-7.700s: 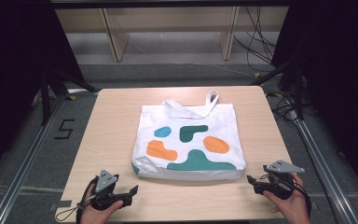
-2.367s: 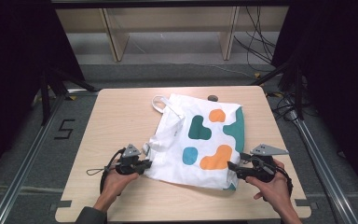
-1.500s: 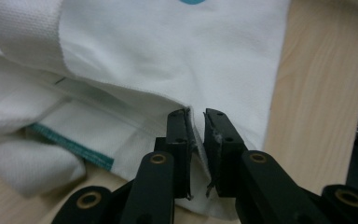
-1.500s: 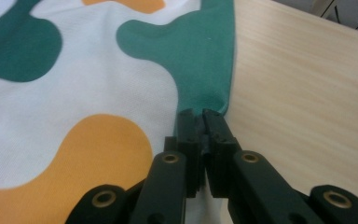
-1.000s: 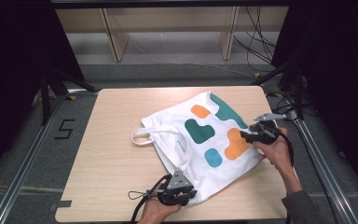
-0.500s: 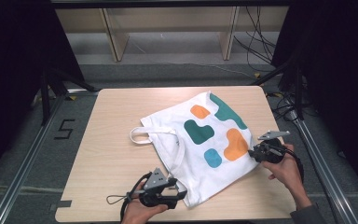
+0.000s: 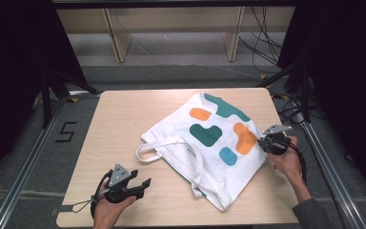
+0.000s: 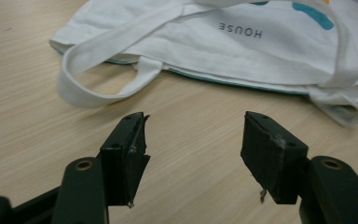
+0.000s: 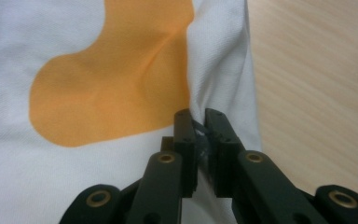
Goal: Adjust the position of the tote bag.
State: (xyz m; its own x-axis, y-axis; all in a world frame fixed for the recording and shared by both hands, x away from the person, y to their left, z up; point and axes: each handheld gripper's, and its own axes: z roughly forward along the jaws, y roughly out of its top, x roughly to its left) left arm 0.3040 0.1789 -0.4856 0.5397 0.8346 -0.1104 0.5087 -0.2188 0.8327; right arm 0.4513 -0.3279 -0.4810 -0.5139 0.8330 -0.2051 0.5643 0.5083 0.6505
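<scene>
A white tote bag (image 7: 209,148) printed with teal and orange shapes lies flat and skewed on the wooden table (image 7: 124,119). Its handle loop (image 7: 145,153) points left. My left gripper (image 7: 140,178) rests near the front left, apart from the bag. Its jaws have just been opening, and in the left gripper view it (image 8: 193,135) stands open over bare wood, with the handle (image 8: 102,51) beyond. My right gripper (image 7: 262,143) is at the bag's right edge. Its jaws have just been closing, and it (image 9: 200,126) now pinches the white fabric (image 9: 223,79) beside an orange patch.
The table's right edge (image 7: 286,157) runs close behind my right hand. Metal rails (image 7: 33,157) flank the table on both sides, and cables (image 7: 262,47) lie on the floor behind it. Bare wood spreads across the left half.
The left gripper has let go of the bag's near edge, opened and slid left along the front. The right gripper has dropped slightly and shut on the bag's right edge.
</scene>
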